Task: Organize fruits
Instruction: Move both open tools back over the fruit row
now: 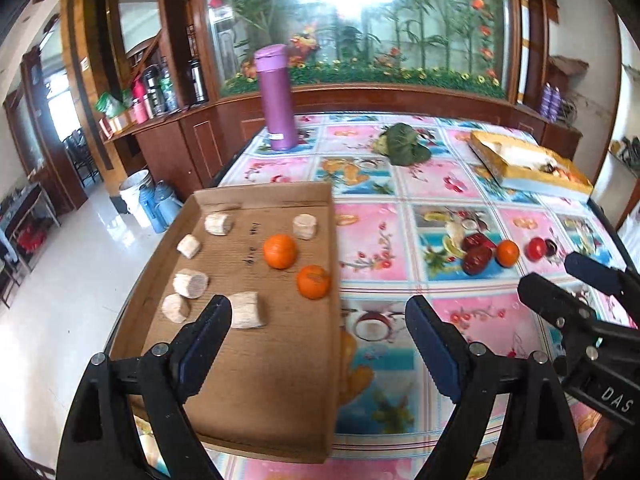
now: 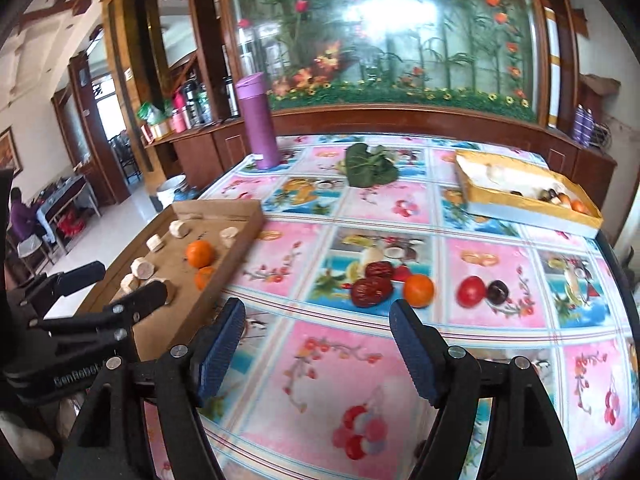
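Both the left gripper [image 1: 318, 322] and the right gripper [image 2: 318, 326] are held with fingers apart, nothing between them. Two oranges [image 1: 280, 251] are seen in the cardboard tray [image 1: 248, 380] just ahead of the left gripper. A third orange [image 2: 418, 290] lies on the tablecloth [image 2: 360, 400] just ahead of the right gripper, beside two red dates [image 2: 371, 291].

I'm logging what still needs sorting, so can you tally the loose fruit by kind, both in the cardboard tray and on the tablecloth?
Oranges: 3, two in the cardboard tray at and, one on the tablecloth
Red dates: 2
Red tomato-like fruit: 1
Dark cherry-like fruit: 1
Pale cut chunks in tray: 6
Total: 13
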Tool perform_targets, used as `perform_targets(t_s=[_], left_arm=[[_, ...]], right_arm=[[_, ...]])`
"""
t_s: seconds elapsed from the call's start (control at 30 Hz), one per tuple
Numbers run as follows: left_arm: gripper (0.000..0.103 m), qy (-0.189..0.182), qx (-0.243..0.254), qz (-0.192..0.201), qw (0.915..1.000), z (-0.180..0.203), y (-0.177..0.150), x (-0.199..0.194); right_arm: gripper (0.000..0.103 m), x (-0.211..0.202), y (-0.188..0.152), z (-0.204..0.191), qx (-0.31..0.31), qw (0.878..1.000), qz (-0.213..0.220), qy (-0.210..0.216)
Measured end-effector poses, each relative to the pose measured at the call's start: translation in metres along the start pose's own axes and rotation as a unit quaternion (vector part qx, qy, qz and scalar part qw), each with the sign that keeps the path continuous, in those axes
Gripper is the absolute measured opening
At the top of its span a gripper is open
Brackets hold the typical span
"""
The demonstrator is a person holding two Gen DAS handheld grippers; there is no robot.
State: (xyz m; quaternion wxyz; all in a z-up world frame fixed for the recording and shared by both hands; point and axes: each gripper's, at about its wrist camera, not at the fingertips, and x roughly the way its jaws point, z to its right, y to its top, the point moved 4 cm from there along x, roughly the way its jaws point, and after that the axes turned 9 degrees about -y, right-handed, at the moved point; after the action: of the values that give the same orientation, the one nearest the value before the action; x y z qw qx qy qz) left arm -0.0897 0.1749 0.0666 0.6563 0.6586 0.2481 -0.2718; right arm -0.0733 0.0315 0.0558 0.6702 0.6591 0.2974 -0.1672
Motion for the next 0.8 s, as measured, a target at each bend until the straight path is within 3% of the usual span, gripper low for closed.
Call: perform_targets(t_s=[0.33, 0.8], left_arm=[[0.088, 0.006, 0.039, -0.019, 0.9991, 0.038, 0.001, 0.01], [0.088, -0.006, 0.05, -0.042, 0.9978, 0.053, -0.005, 0.024]], right_arm=[[0.079, 0.002, -0.01, 0.041, 0.036, 0.999, -0.009, -0.002], [0.079, 0.002, -0.017, 0.071, 0.064, 0.998, -0.02, -0.011]])
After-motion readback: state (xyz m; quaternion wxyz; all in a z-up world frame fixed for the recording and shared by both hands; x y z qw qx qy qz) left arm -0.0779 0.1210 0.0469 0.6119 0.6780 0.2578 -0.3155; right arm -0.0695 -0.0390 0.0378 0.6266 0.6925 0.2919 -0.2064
